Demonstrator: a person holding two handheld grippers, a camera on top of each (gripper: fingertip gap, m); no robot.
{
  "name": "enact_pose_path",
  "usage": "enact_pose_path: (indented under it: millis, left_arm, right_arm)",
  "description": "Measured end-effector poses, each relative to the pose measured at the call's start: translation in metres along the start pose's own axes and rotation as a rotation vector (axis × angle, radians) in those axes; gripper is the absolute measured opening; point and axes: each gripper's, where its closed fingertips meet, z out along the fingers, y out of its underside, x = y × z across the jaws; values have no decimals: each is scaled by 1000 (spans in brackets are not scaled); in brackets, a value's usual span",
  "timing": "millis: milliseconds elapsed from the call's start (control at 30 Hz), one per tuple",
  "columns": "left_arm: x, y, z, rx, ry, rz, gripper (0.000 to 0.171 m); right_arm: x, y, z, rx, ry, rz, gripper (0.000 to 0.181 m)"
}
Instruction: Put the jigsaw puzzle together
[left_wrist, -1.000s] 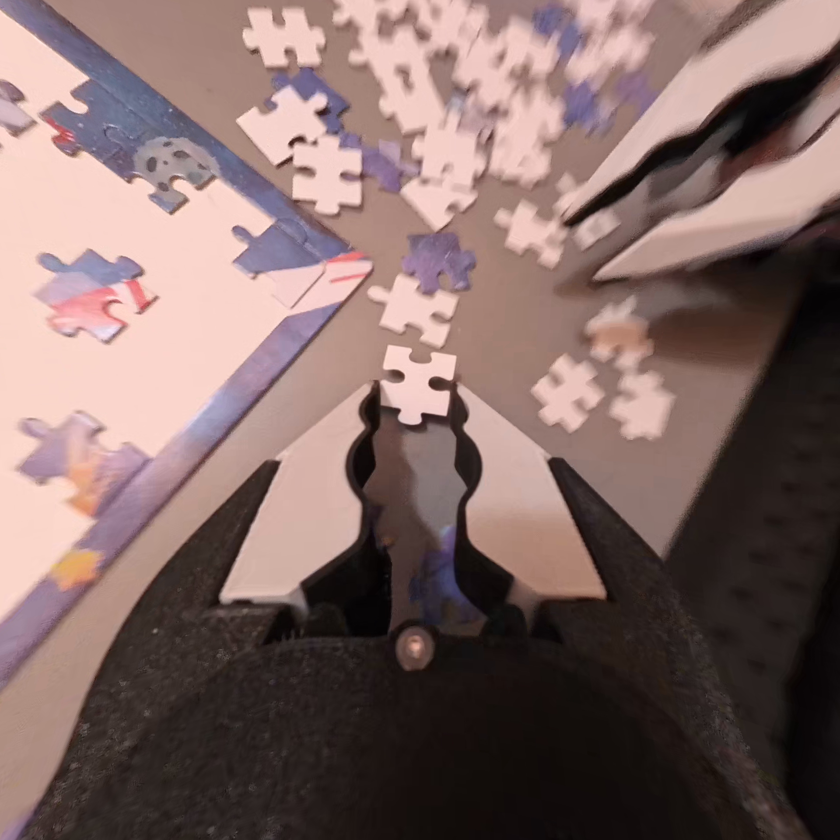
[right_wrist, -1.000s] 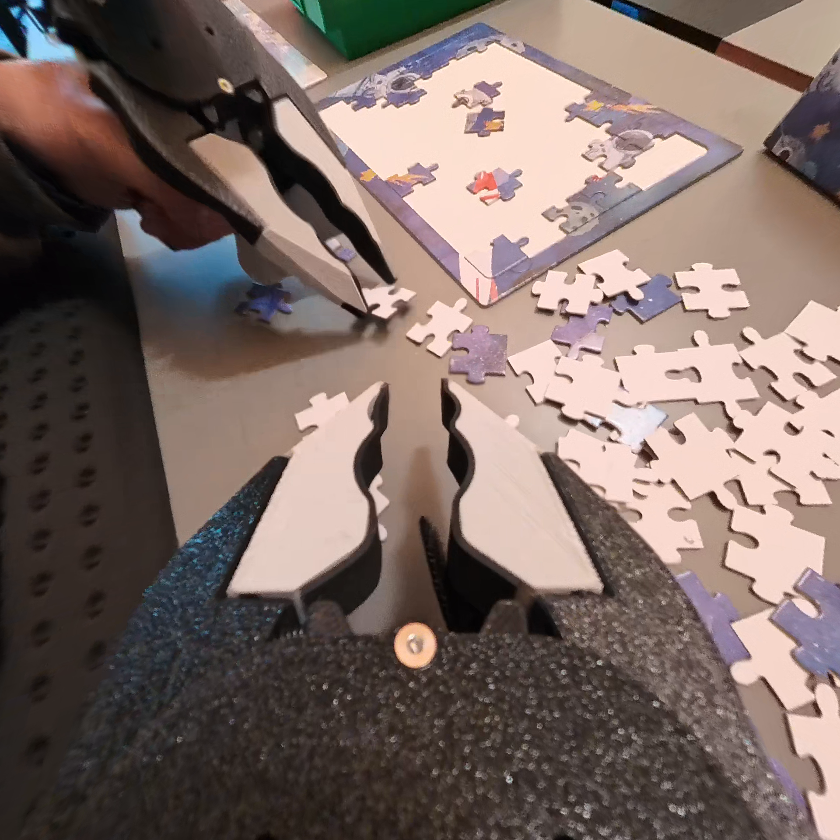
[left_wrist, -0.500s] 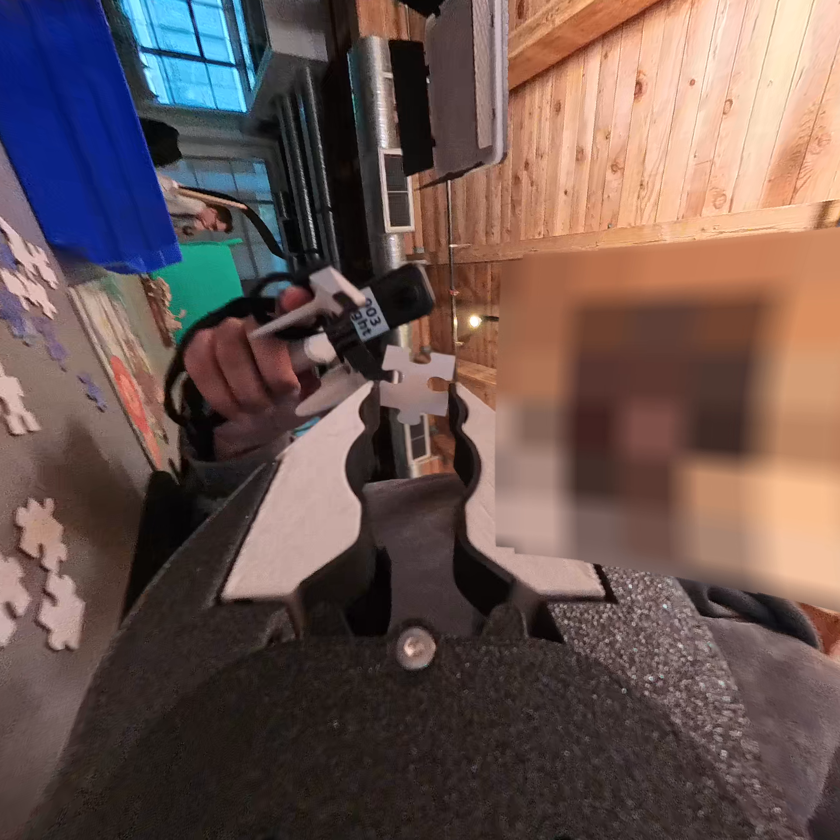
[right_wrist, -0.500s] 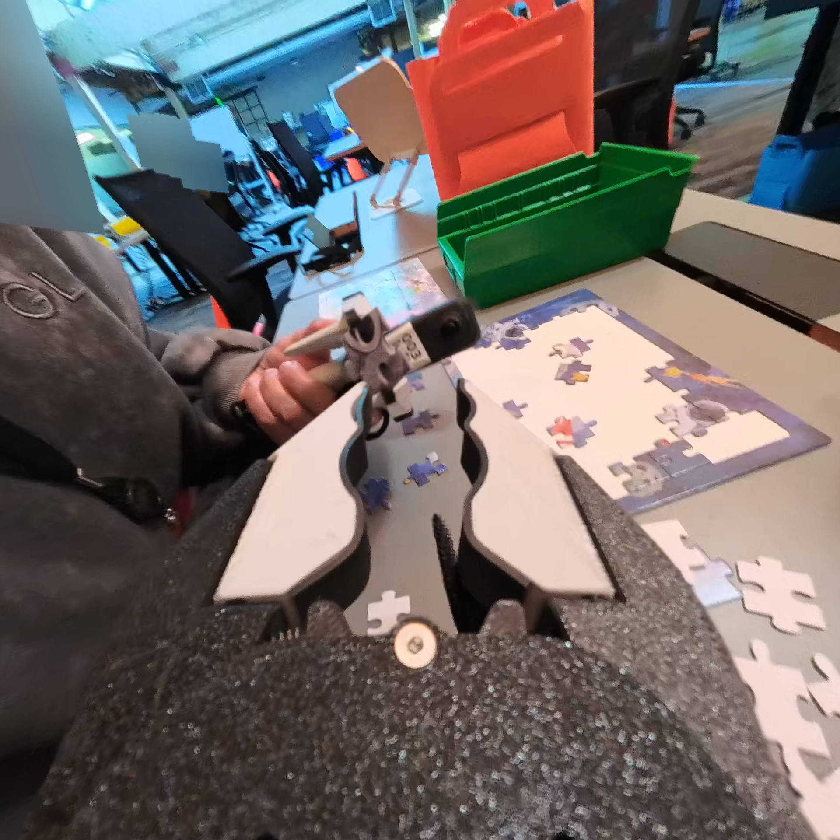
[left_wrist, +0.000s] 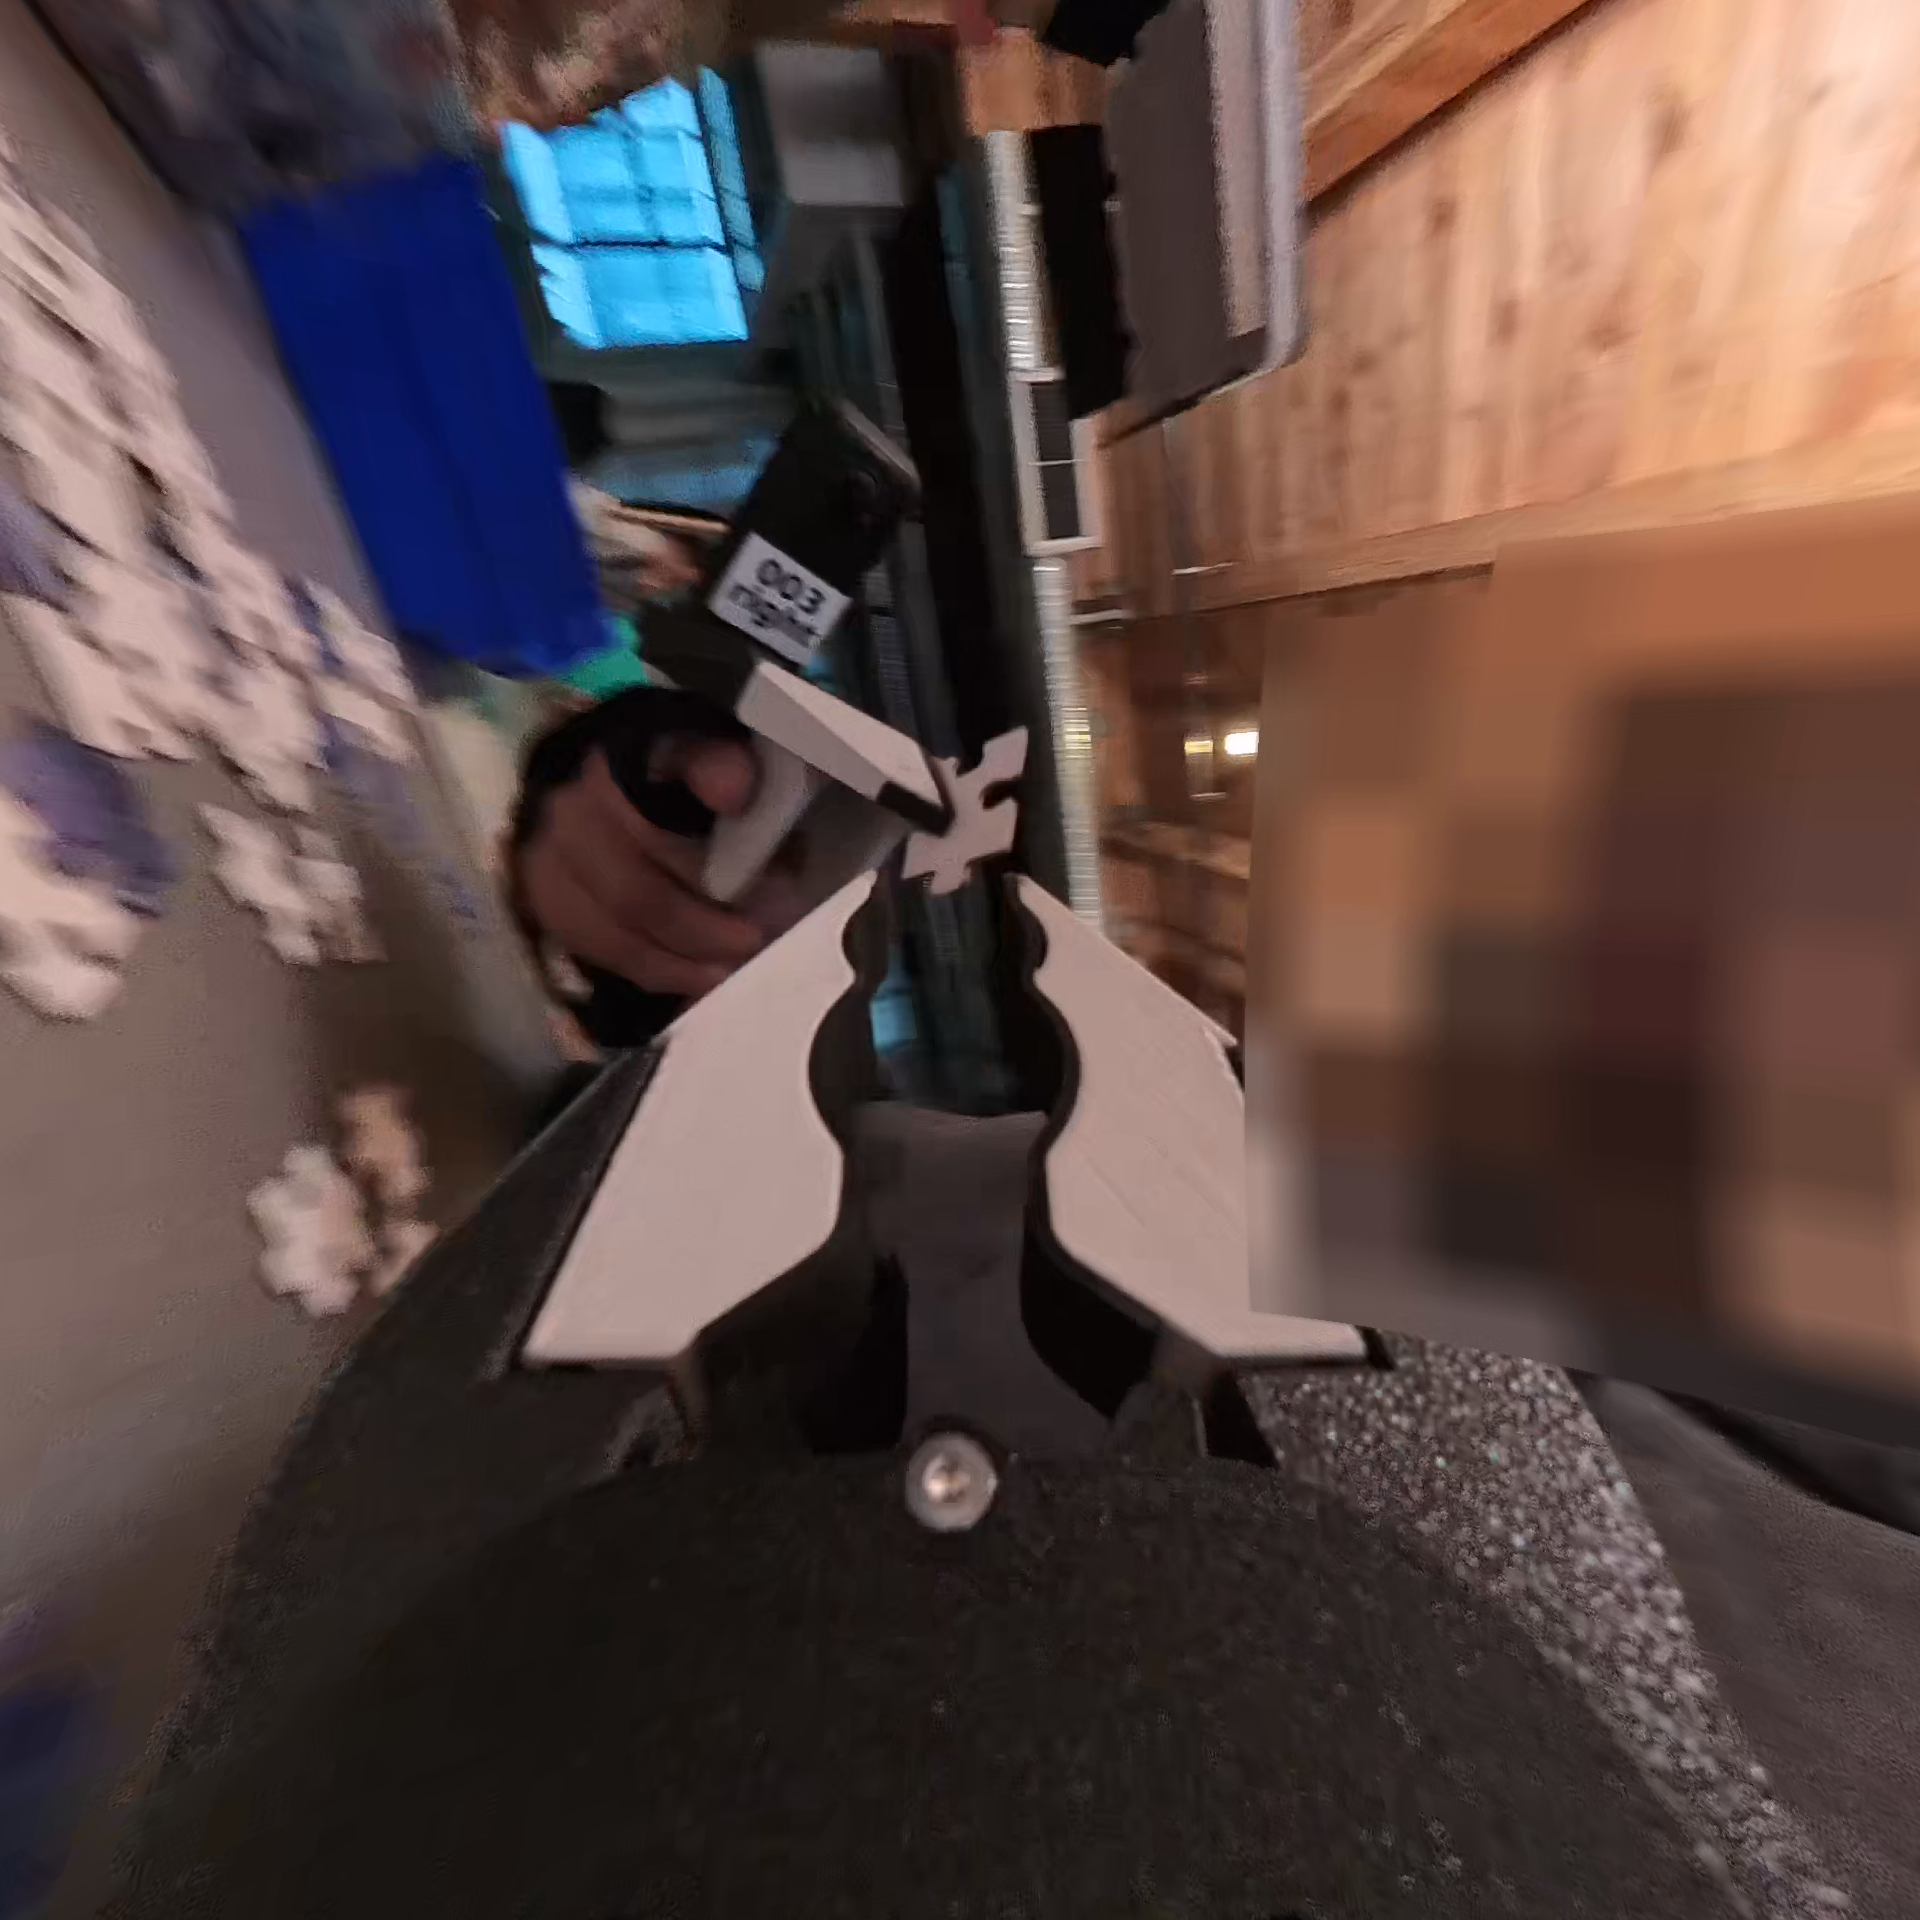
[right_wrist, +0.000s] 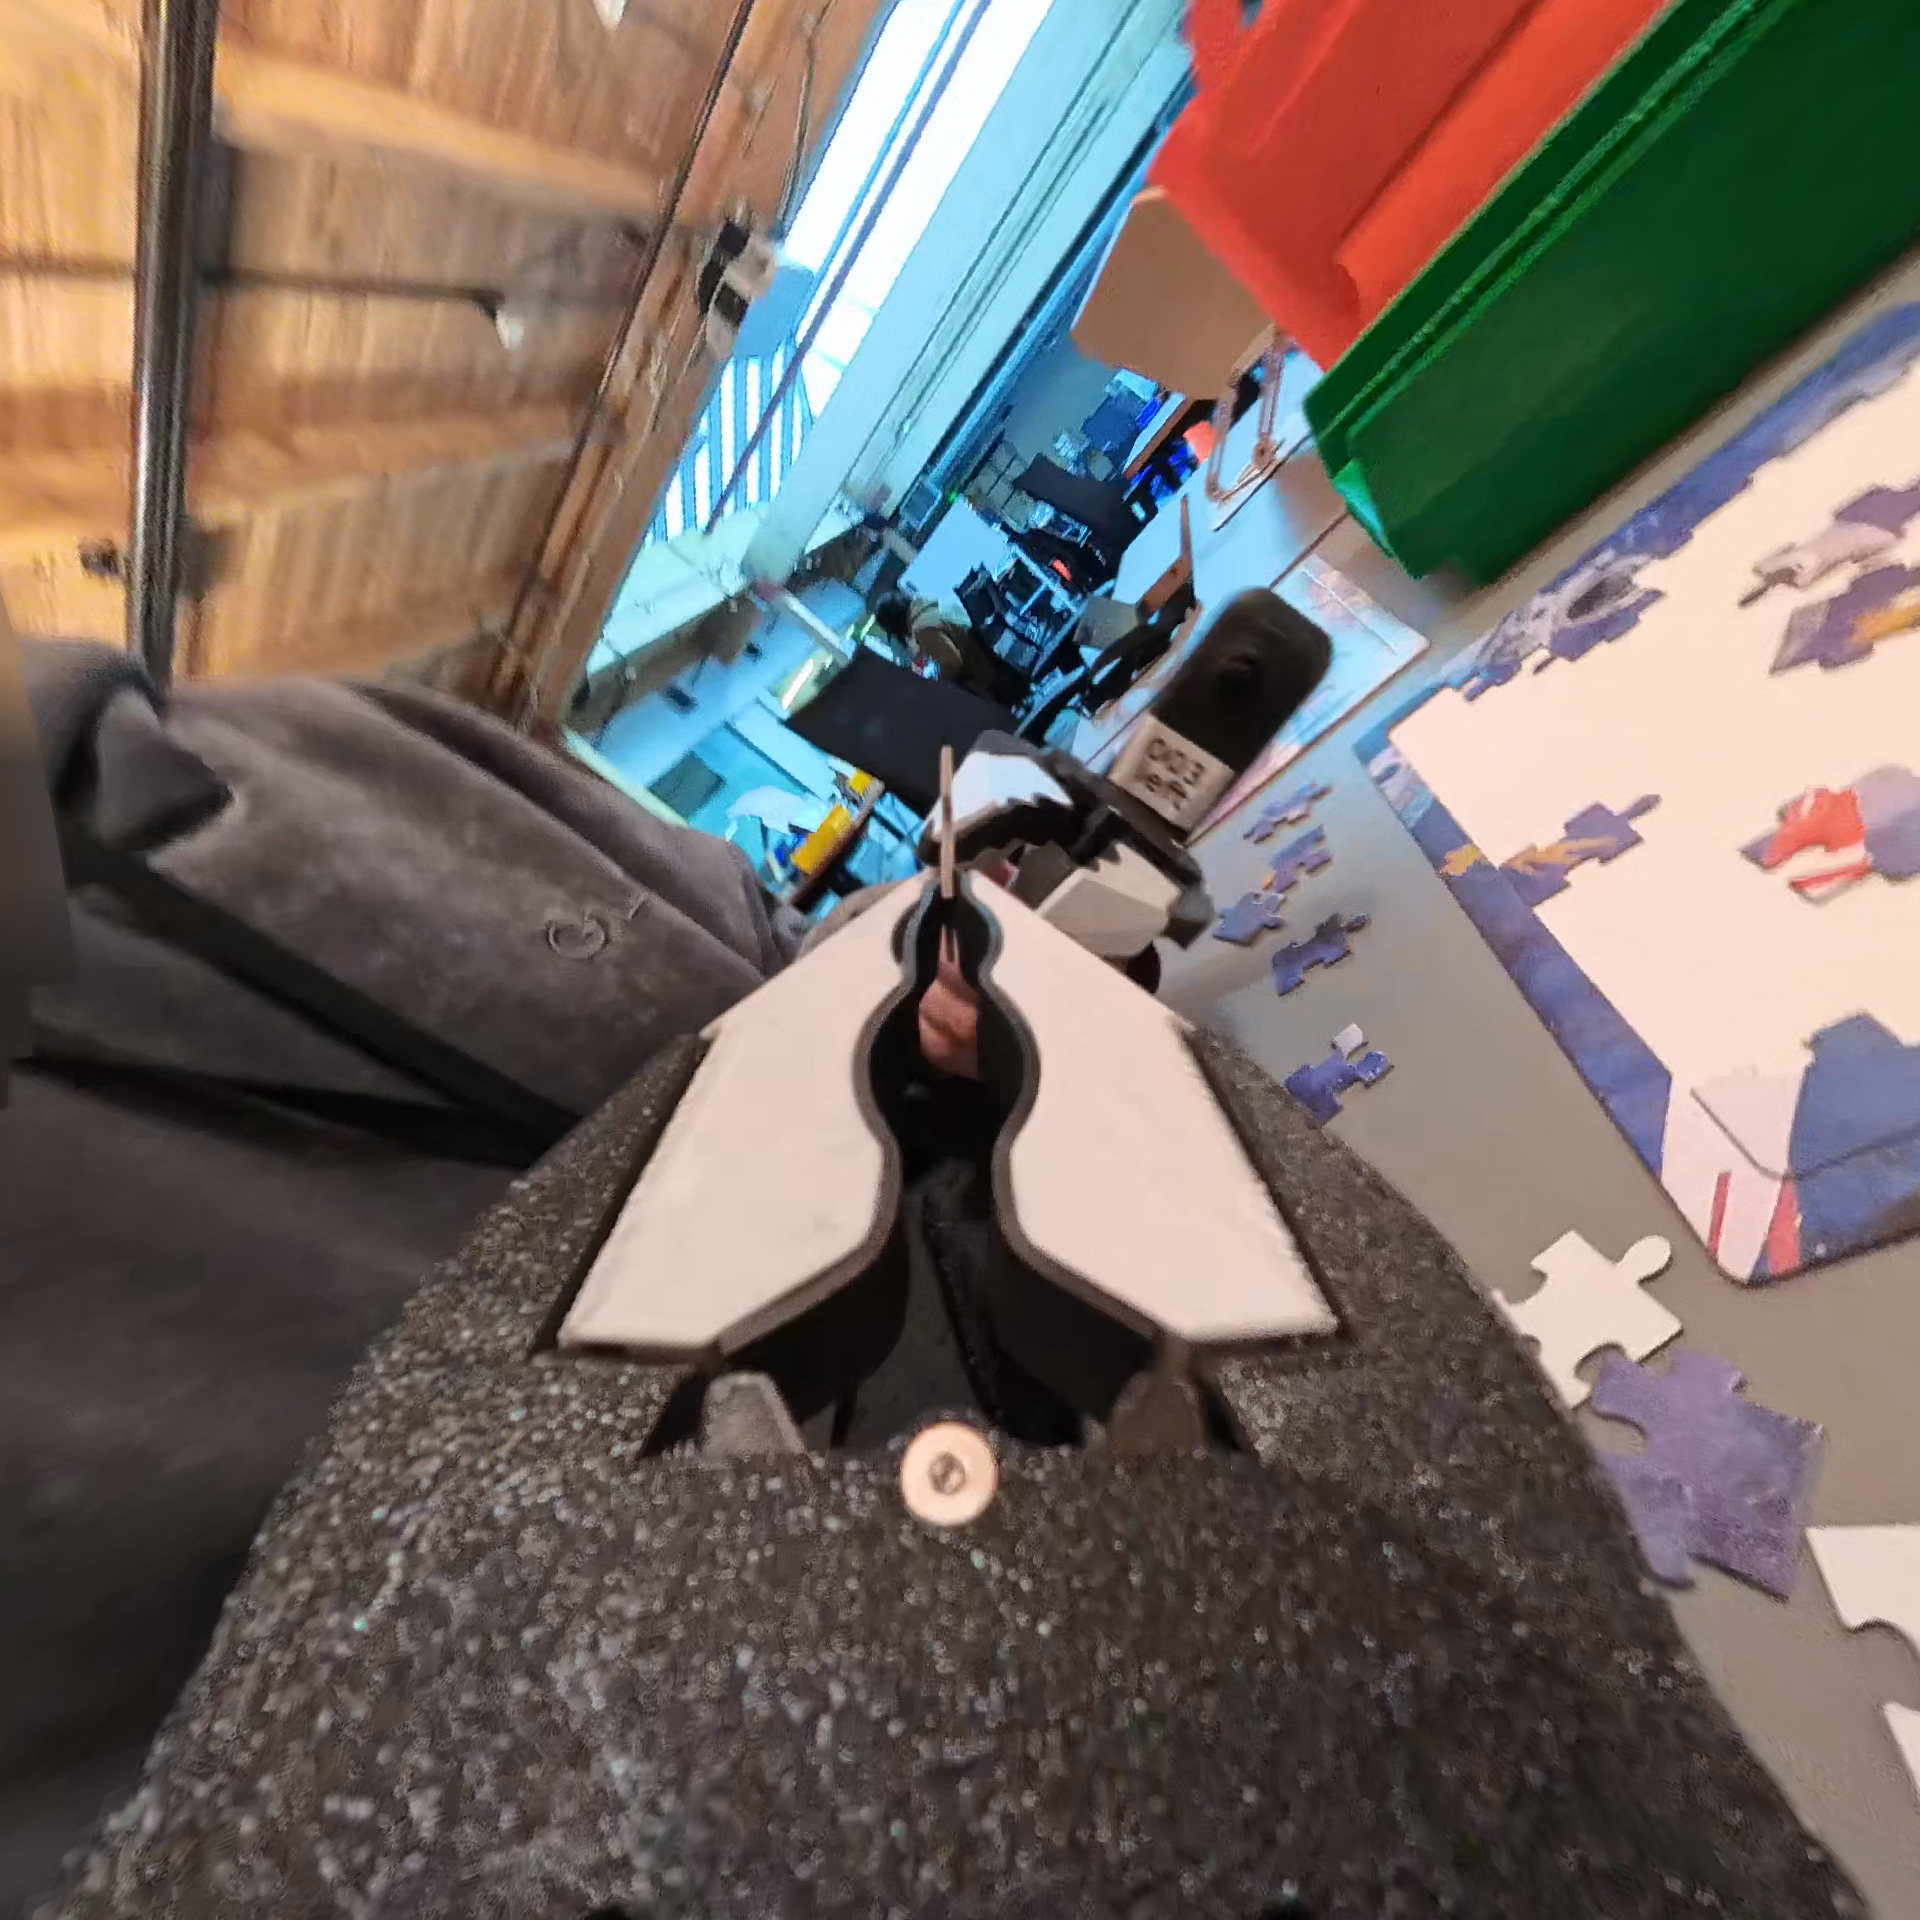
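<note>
A white-backed puzzle piece (left_wrist: 966, 810) is held up in the air between the two grippers. My right gripper (right_wrist: 948, 904) is shut on it, and the piece shows edge-on (right_wrist: 948, 821) above its tips. In the left wrist view the right gripper (left_wrist: 914, 805) pinches the piece from the left. My left gripper (left_wrist: 942, 883) has its jaws apart just below the piece, whose lower tab sits by the tips. It also shows in the right wrist view (right_wrist: 997, 862). The puzzle board (right_wrist: 1538, 966), with a few pieces in place, lies on the table at right.
Loose pieces lie on the grey table, a white one (right_wrist: 1590, 1299) and a purple one (right_wrist: 1704, 1455) near the board's corner, and blurred ones (left_wrist: 312, 904) at left. A green bin (right_wrist: 1610, 364) and an orange box (right_wrist: 1351, 156) stand behind the board. A grey sleeve (right_wrist: 364, 883) fills the left.
The right gripper has closed on the piece that the left gripper held. The piece has turned and now sits beyond the left tips. Both views have tilted further.
</note>
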Motion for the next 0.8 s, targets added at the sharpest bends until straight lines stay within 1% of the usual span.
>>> enact_pose_path:
  millis: [33,133,200,233,267,300,333,433,467,500,567,700,800]
  left_arm:
    - [-6,-2,-5,-5,-83,87,21]
    - [-28,-8,-24,-43,-351,298,21]
    - [-46,-14,-49,-66,-572,432,21]
    - [-52,-15,-61,-86,-659,492,21]
    - [-56,-15,-71,-109,-718,528,21]
    - [-58,-13,-77,-126,-746,543,21]
    - [-57,-12,-79,-127,-744,546,21]
    - [-46,-10,-75,-78,-625,497,21]
    - [-46,-11,-76,-60,-611,487,21]
    - [-49,-13,-78,-52,-629,495,21]
    - [-60,-18,-86,-54,-727,560,21]
    - [-69,-27,-95,-69,-877,719,21]
    - [-76,-33,-104,-126,-1021,885,21]
  right_arm:
    - [8,0,0,12,22,48,2]
    - [44,13,2,0,168,156,1]
    - [77,19,-4,23,347,196,1]
    - [86,19,-5,47,380,226,1]
    - [85,18,-1,69,343,265,1]
    - [79,16,6,92,278,297,1]
    - [76,16,13,96,241,317,1]
    - [79,25,36,66,226,325,1]
    - [83,25,41,73,231,334,1]
    - [88,23,44,100,248,344,1]
    - [101,22,48,134,297,374,1]
    - [98,21,63,129,260,381,1]
    - [99,24,63,119,265,374,1]
